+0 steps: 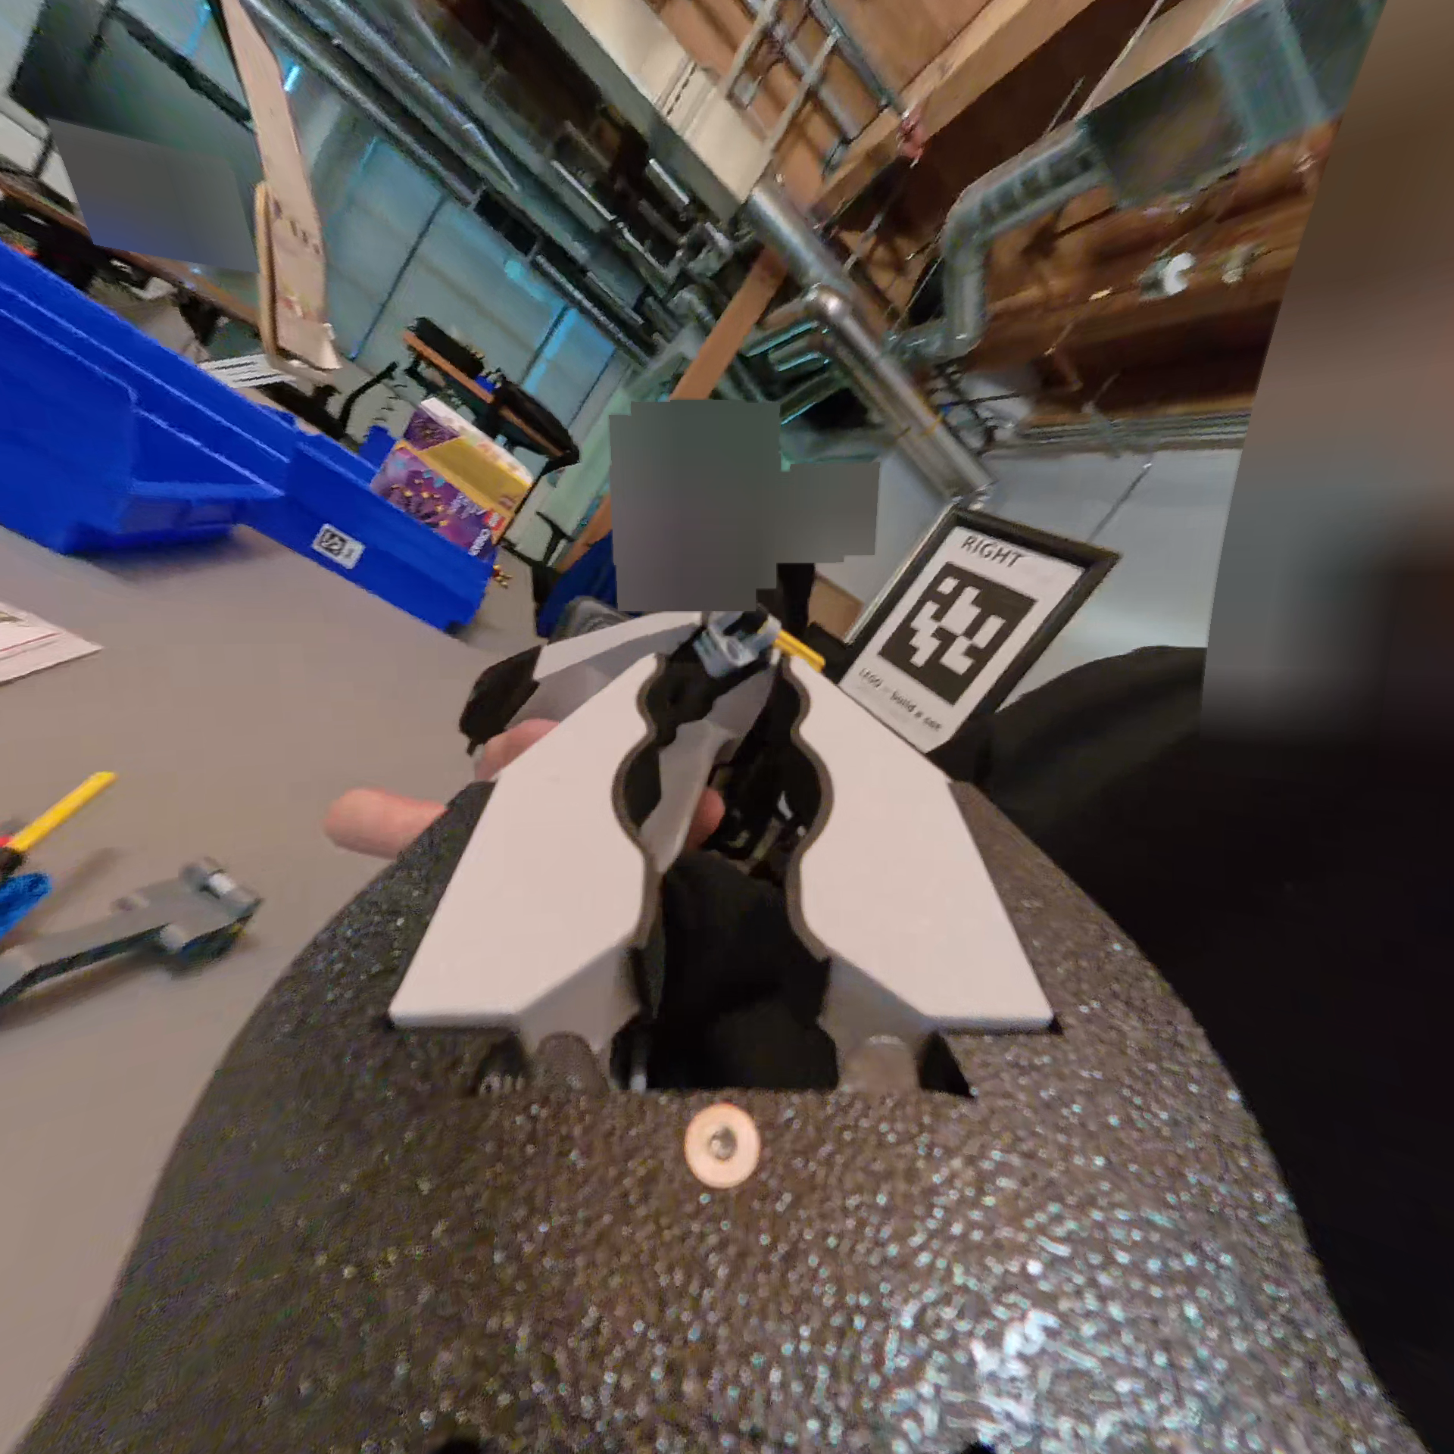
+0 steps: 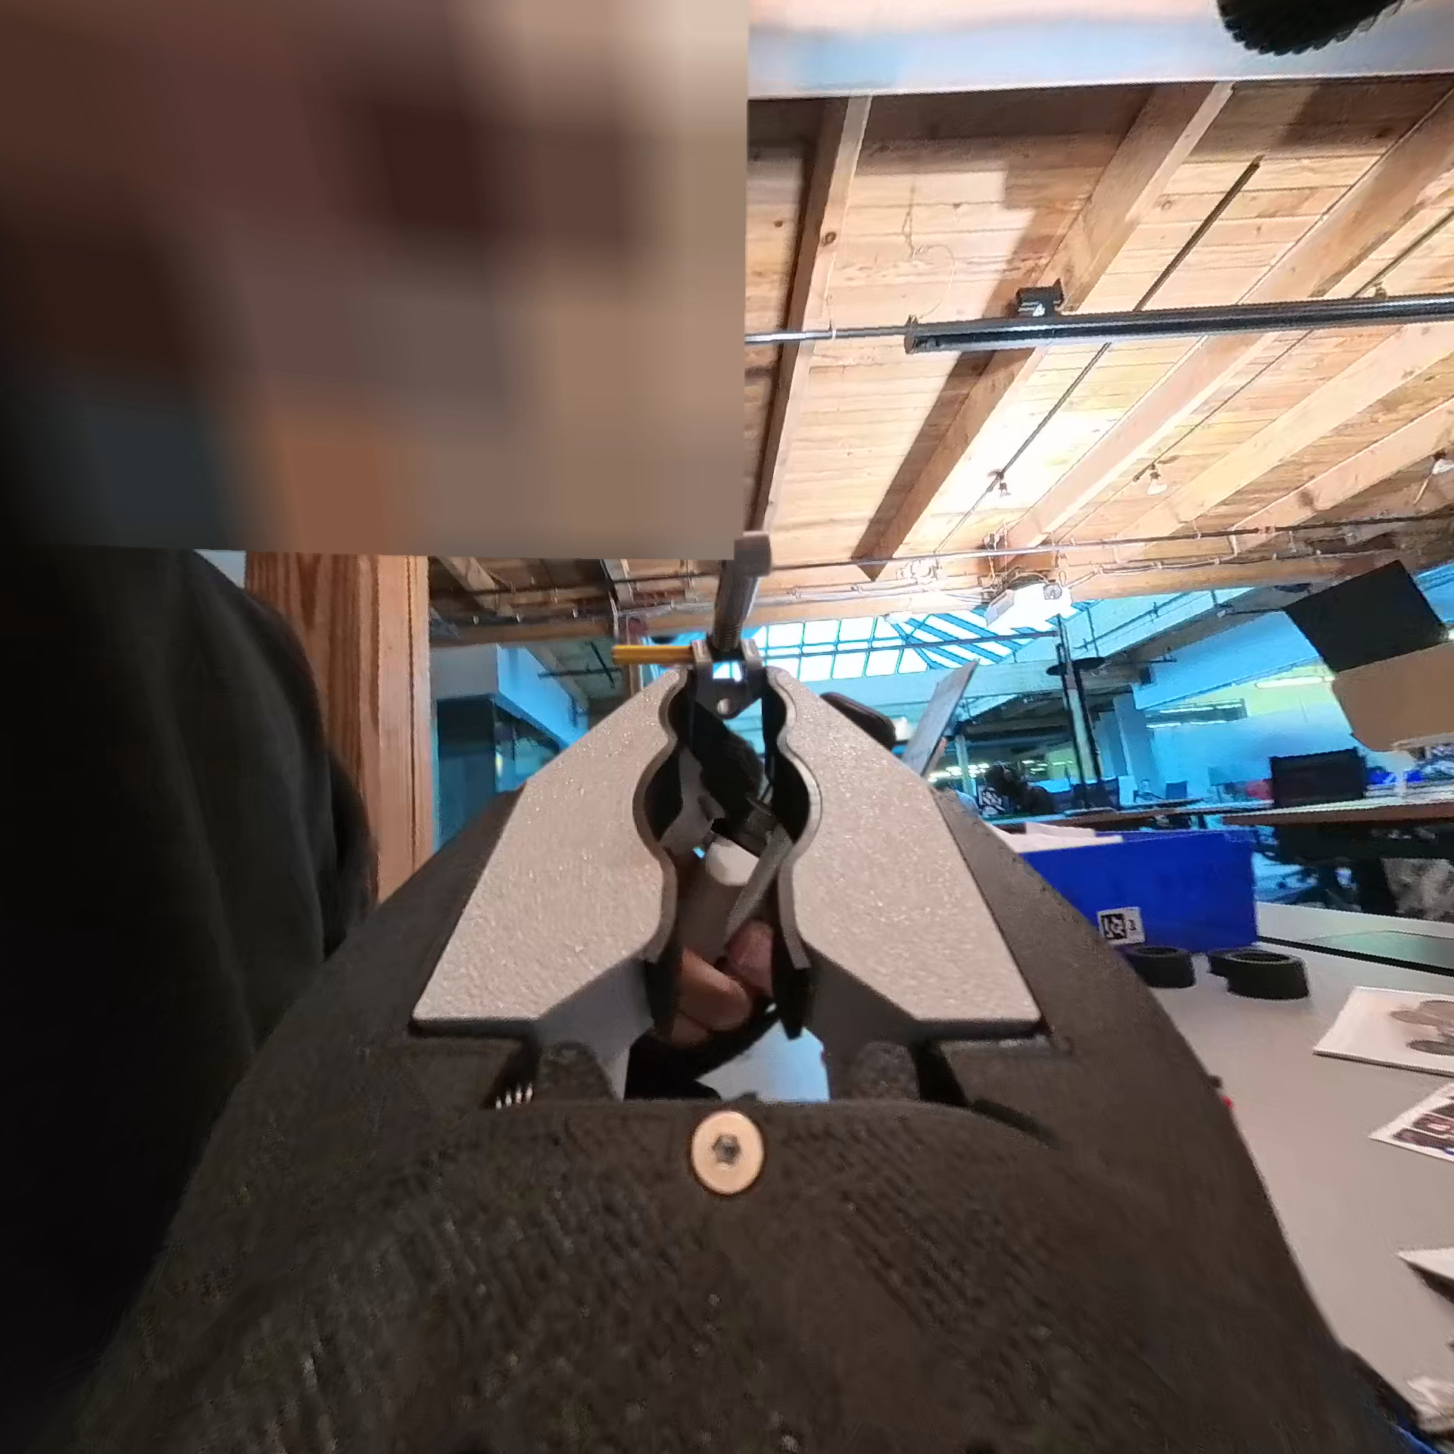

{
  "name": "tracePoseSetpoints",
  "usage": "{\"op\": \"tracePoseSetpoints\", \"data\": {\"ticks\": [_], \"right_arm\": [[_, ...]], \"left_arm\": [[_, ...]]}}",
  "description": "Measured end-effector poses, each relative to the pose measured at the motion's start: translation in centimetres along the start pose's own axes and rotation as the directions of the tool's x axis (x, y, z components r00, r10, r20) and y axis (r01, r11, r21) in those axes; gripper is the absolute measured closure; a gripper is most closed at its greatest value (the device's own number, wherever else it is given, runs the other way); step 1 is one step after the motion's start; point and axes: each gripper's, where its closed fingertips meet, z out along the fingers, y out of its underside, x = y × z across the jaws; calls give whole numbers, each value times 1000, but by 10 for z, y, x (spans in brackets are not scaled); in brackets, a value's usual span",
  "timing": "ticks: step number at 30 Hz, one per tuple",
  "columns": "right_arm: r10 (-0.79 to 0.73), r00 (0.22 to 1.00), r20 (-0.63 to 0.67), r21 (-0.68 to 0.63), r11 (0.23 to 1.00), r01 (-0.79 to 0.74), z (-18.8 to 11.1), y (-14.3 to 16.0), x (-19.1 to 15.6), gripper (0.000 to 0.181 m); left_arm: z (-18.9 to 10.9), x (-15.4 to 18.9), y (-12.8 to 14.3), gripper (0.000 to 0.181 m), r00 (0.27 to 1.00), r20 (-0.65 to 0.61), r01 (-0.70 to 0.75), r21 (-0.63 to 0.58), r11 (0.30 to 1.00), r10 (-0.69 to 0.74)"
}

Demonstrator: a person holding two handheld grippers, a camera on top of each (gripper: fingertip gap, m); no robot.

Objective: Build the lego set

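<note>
Both grippers are raised off the table and meet tip to tip on one small grey lego connector [image 1: 730, 643]. My left gripper [image 1: 728, 661] is shut on it. A yellow axle [image 1: 804, 651] sticks out of the connector to the right. In the right wrist view my right gripper [image 2: 728, 678] is shut on the same connector [image 2: 725, 686]. There the yellow axle [image 2: 649, 655] points left and a grey axle [image 2: 746, 586] points up. Each gripper's grey fingers show behind the other's. A hand [image 1: 378, 818] holds the right gripper.
On the grey table [image 1: 275, 708] at the left lie a grey lego assembly [image 1: 157, 928], a second yellow axle [image 1: 63, 810] and an instruction sheet [image 1: 31, 645]. Blue bins [image 1: 157, 456] and a framed marker sign [image 1: 976, 629] stand behind. Black tyres [image 2: 1267, 972] and booklet pages [image 2: 1393, 1031] lie at right. Less than 4 cm separates the two grippers' tips.
</note>
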Motion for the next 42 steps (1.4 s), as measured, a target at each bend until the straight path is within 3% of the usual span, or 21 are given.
{"op": "tracePoseSetpoints", "data": {"ticks": [7,14,18,22,26,30,32,35,42], "right_arm": [[-90,995,34,-72,993,92,1,2,-9,166],[-146,989,15,-104,984,146,-1,4,-7,166],[-235,972,-27,-212,951,224,-7,9,3,166],[-347,935,-75,-385,875,294,-18,16,20,167],[-426,882,-200,-626,748,220,-39,30,51,166],[-495,843,-210,-800,583,143,-58,46,64,166],[-525,825,-210,-853,511,108,-65,50,68,167],[-471,865,-173,-926,377,20,-75,67,63,166],[-498,867,26,-994,77,74,-91,77,58,166]], "left_arm": [[-1,9,1,161,981,-144,132,27,991,-127],[1,3,3,169,963,-184,213,56,975,-200],[-3,-10,3,171,984,-94,155,61,986,-149],[-14,-35,1,175,989,139,-46,22,999,43],[-29,-53,-1,172,885,328,-305,-127,944,330],[-36,-59,4,151,754,367,-461,-294,837,544],[-34,-61,14,142,722,335,-494,-363,791,605],[-30,-66,28,130,708,295,-502,-430,751,642],[-39,-85,55,135,642,224,-489,-616,617,733]]}}
